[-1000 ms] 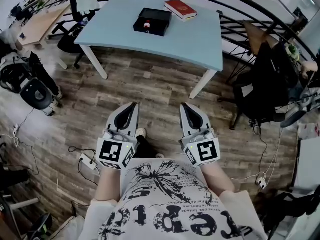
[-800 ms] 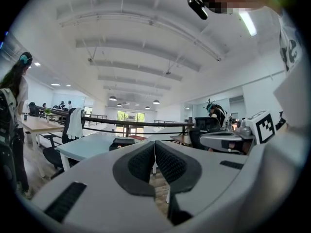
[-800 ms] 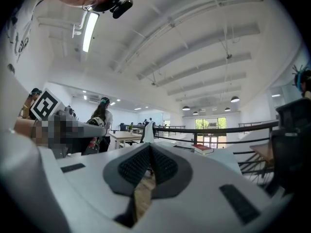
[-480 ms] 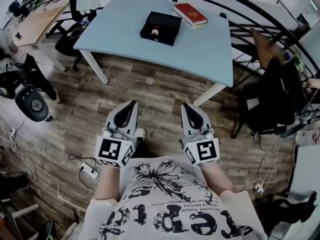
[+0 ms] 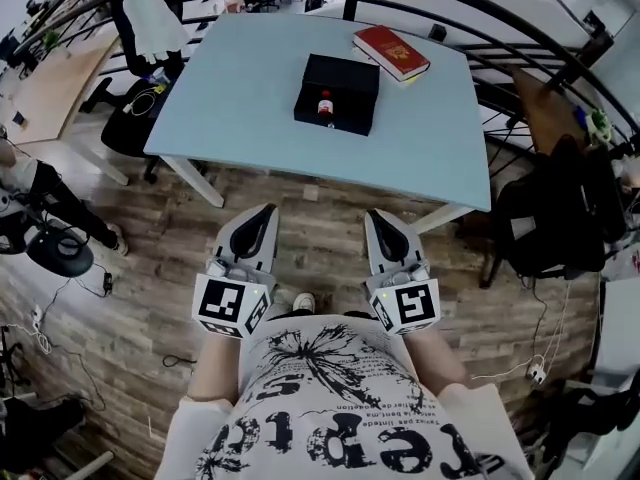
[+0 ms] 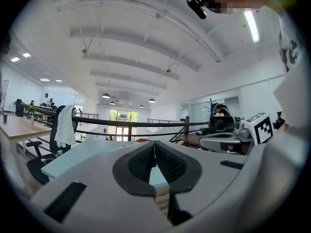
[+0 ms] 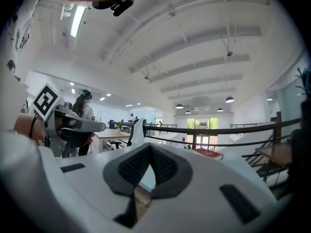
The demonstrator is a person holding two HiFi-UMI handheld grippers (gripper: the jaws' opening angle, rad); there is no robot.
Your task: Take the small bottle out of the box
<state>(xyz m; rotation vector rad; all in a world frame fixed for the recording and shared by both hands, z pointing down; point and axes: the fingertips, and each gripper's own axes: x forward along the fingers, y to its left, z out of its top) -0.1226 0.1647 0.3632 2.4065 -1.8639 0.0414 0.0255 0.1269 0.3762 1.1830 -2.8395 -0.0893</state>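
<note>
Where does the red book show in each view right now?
Head view: red book at upper centre, on the table's far side.
Left gripper view: thin red strip just left of the jaw tips.
Right gripper view: right of the jaw tips.
Shared landmark: the light blue table under it.
</note>
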